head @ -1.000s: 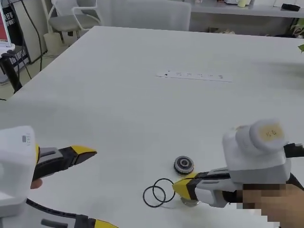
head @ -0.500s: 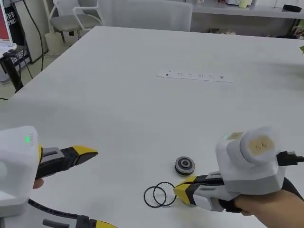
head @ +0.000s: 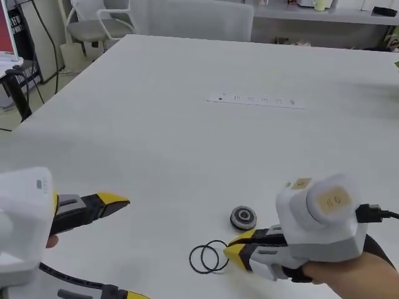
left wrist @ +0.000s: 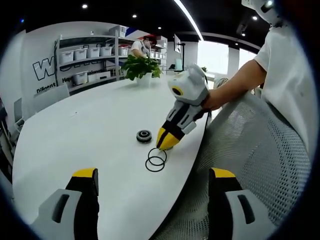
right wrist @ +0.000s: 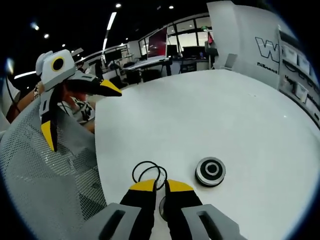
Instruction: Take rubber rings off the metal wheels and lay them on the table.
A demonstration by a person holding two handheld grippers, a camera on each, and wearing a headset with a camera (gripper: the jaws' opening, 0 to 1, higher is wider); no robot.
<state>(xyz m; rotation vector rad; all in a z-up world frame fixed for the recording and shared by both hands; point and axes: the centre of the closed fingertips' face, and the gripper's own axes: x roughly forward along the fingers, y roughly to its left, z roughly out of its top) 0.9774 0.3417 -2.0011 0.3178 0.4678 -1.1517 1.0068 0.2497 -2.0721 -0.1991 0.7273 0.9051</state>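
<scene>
1. Two rubber rings [head: 209, 256] lay flat and overlapping on the white bench [head: 187, 143], near the person's edge.
2. A metal wheel [head: 243, 217] sat flat just beyond the rings, close but not touching them.
3. Right gripper [right wrist: 158, 186]: tips were down just beside the rings and the jaws clenched to a thin slit. A grey round piece showed through the slit; I could not tell whether it was pinched.
4. Left gripper [left wrist: 153, 174]: held well apart from the rings, jaws released wide with nothing between them.
5. A power strip [head: 255, 99] lay farther up the bench, and a potted plant [left wrist: 140, 67] stood at one end.
</scene>
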